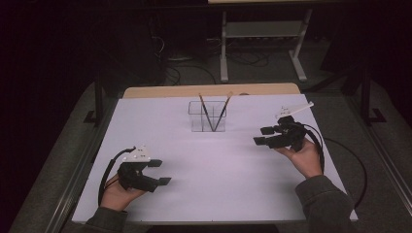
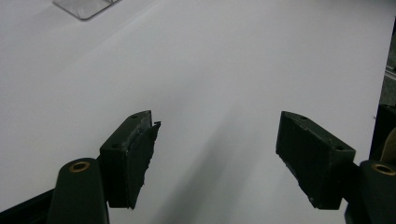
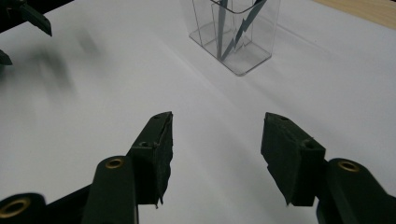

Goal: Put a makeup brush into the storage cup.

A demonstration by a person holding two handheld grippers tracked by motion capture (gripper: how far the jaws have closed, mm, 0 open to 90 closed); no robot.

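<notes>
High view: we see the left gripper [image 1: 153, 172] low over the white table sheet [image 1: 214, 170], jaws wide, nothing between them, hand [image 1: 119, 191] cupped under it from below. The right gripper [image 1: 269, 136] sits farther forward, also spread and empty, held by the right hand [image 1: 303, 158] with jaws aimed inward. The clear holder [image 1: 208, 116] stands ahead of both, between them, well apart from the left gripper and nearer the right one. Two pencils [image 1: 214, 112] lean crossed inside it.

Left gripper view: we see jaws wide over bare sheet, nothing held. A corner of the holder [image 2: 84, 7] is far ahead and off to the gripper's left.

Right gripper view: jaws wide, empty, tilted down at the sheet. The holder [image 3: 236, 35] sits ahead, slightly to the gripper's right, and the pencils [image 3: 238, 25] show through its wall.

Risk, our guess: the holder looks light and tall, so a sideways jaw bump could tip or slide it. The pencils lean loosely, so pinching one may drag the other out.
</notes>
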